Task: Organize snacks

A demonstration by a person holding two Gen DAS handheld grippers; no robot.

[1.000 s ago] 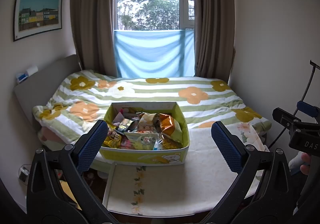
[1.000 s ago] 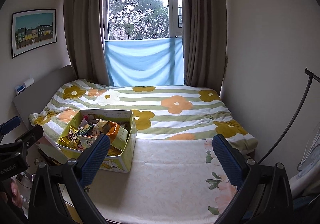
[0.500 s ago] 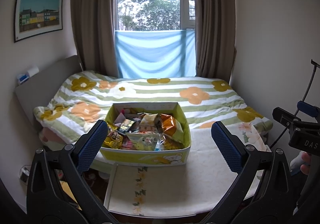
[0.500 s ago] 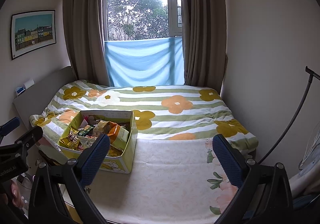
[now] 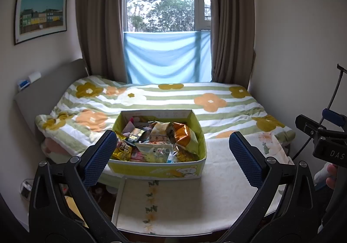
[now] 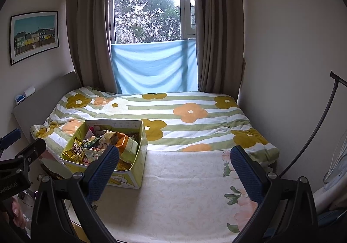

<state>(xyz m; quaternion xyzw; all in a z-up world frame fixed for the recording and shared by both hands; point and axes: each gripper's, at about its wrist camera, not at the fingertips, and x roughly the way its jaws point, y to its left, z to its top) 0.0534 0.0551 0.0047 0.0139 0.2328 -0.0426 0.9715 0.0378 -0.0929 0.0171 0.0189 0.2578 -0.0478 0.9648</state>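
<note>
A yellow-green cardboard box (image 5: pixel 158 170) (image 6: pixel 134 169) sits on the near part of the bed, piled with several snack packets (image 5: pixel 160 141) (image 6: pixel 102 145), among them an orange bag (image 5: pixel 184 136). My left gripper (image 5: pixel 173 158) is open and held back from the box, its blue pads framing it with nothing between them. My right gripper (image 6: pixel 173 169) is also open and empty, hovering over the cream sheet to the right of the box. Each gripper shows at the edge of the other's view.
The bed carries a green-striped flower blanket (image 5: pixel 169 99) and a cream floral sheet (image 6: pixel 180 195) in front. A grey headboard (image 5: pixel 43 86) runs along the left, a curtained window (image 5: pixel 167 25) is behind, and a black stand (image 6: pixel 312 134) leans at right.
Both grippers have drifted very slightly; the scene shifts a little in each view. The box and snacks have not moved, and both grippers stay open.
</note>
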